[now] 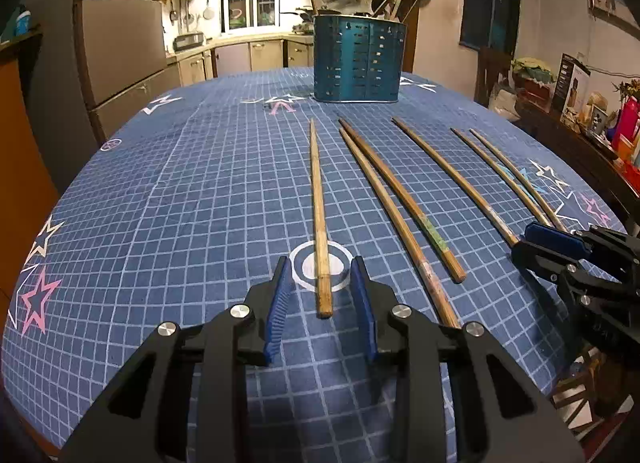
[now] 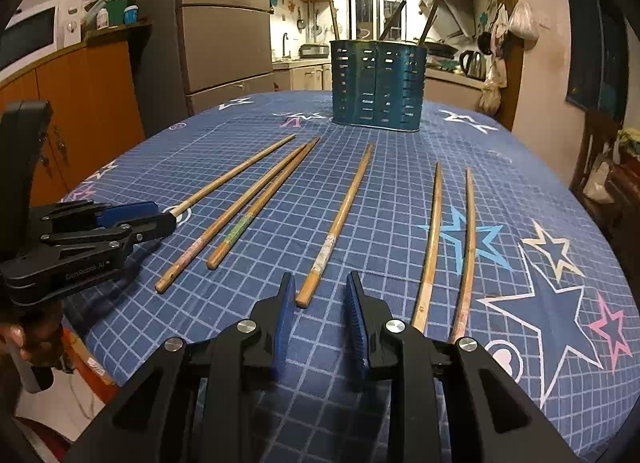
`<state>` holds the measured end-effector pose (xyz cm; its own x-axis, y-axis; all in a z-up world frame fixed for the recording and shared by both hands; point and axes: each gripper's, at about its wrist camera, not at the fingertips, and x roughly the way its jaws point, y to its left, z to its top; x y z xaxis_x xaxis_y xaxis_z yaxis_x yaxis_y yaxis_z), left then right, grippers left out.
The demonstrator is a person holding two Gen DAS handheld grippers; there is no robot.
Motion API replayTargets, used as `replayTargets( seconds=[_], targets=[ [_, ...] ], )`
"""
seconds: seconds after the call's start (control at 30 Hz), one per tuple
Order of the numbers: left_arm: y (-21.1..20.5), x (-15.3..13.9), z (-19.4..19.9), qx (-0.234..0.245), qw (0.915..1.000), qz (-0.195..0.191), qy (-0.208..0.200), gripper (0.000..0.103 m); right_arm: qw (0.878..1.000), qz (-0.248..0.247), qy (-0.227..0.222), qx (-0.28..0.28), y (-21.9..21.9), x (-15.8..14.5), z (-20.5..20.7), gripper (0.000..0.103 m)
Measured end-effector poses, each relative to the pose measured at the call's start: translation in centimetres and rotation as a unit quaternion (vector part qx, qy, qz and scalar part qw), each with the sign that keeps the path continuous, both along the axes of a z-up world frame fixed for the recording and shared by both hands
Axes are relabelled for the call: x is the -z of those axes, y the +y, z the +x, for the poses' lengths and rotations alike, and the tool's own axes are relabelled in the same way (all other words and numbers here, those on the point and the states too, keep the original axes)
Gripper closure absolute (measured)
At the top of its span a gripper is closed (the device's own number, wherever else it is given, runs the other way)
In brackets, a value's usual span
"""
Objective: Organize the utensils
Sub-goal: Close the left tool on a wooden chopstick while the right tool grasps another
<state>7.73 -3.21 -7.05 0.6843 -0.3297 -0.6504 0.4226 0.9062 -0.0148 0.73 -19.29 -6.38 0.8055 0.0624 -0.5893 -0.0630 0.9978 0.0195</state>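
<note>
Several wooden chopsticks lie on the blue grid tablecloth (image 1: 180, 191), tips toward a blue perforated utensil holder (image 1: 359, 57) at the far side, also in the right wrist view (image 2: 377, 85). My left gripper (image 1: 323, 263) is open, its jaws on either side of the near end of the leftmost chopstick (image 1: 320, 219). My right gripper (image 2: 320, 281) is open, with the near end of the fourth chopstick (image 2: 340, 223) between its jaws. Each gripper shows in the other's view, the right one (image 1: 560, 247) and the left one (image 2: 132, 219).
A pair of chopsticks (image 1: 392, 199) lies between the grippers, another pair (image 2: 452, 247) right of my right gripper. The holder has utensils in it. A fridge (image 2: 224, 35) and cabinets stand behind the table; a cluttered shelf (image 1: 592, 115) at the right.
</note>
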Motion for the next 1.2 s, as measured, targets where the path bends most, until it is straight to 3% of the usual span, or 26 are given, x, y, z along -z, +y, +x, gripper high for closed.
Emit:
replayTargets(
  seconds=[0.17, 0.37, 0.47, 0.6, 0.8, 1.03, 1.2],
  targets=[
    [0.2, 0.0, 0.1, -0.007, 1.0, -0.004, -0.001, 0.087, 1.0, -0.01, -0.011, 0.014, 0.4, 0.2, -0.2, 0.075],
    [0.2, 0.0, 0.0, -0.005, 1.0, -0.006, -0.002, 0.098, 1.0, -0.002, -0.024, 0.016, 0.3, 0.6, -0.5, 0.083],
    [0.1, 0.0, -0.2, -0.003, 1.0, -0.001, -0.007, 0.098, 1.0, -0.003, -0.024, 0.014, 0.4, 0.6, -0.8, 0.092],
    [0.4, -0.1, -0.4, -0.002, 1.0, -0.008, -0.001, 0.098, 1.0, 0.009, -0.022, 0.012, 0.0, 0.4, -1.2, 0.094],
    [1.0, -0.9, -1.1, -0.008, 0.9999, -0.012, 0.0, 0.098, 0.999, 0.013, -0.038, 0.021, -1.2, -0.7, -2.0, 0.095],
    [1.0, -2.6, -1.0, -0.048, 0.9986, 0.003, -0.02, 0.098, 0.997, 0.015, -0.063, 0.028, -1.9, -2.3, -2.4, 0.095],
    [1.3, -2.9, -0.4, -0.071, 0.9974, 0.005, -0.012, 0.098, 0.997, 0.016, -0.073, 0.028, -2.0, -3.0, -2.6, 0.095]
  ],
)
